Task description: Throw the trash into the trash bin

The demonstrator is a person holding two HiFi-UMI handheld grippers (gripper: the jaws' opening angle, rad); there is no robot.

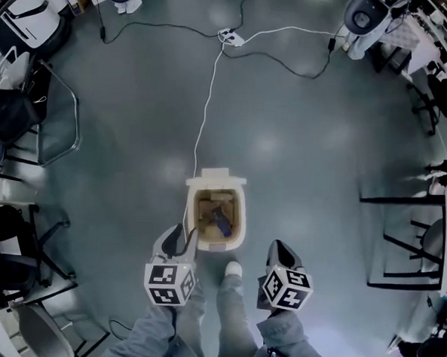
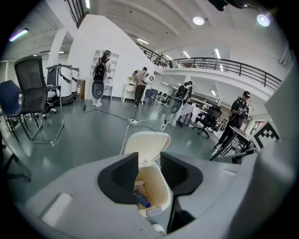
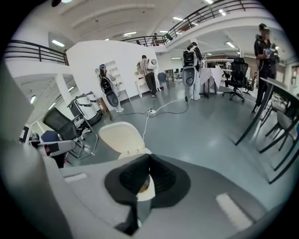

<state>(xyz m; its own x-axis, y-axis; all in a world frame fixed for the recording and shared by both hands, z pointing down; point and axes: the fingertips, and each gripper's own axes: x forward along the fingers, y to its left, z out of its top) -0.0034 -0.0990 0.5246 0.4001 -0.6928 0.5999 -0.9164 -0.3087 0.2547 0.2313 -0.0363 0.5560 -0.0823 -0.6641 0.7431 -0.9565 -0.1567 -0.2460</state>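
Observation:
A cream trash bin (image 1: 243,213) stands on the grey floor with its lid (image 2: 145,142) flipped back. Brown paper and a blue item (image 1: 222,222) lie inside it. My left gripper (image 1: 180,239) hovers over the bin's near left corner; in the left gripper view its jaws (image 2: 149,161) stand apart with nothing between them, and the bin's inside (image 2: 161,196) shows through the gap. My right gripper (image 1: 279,253) hangs to the right of the bin, off its near corner. Its jaws (image 3: 149,158) meet at the tips and hold nothing; the bin's lid (image 3: 119,137) shows just beyond them.
A white cable (image 1: 207,97) runs from the bin to a power strip (image 1: 230,37) further away. Office chairs (image 1: 57,118) stand at the left, black table frames (image 1: 401,230) at the right. The person's shoe (image 1: 233,270) is just in front of the bin. Several people stand far off.

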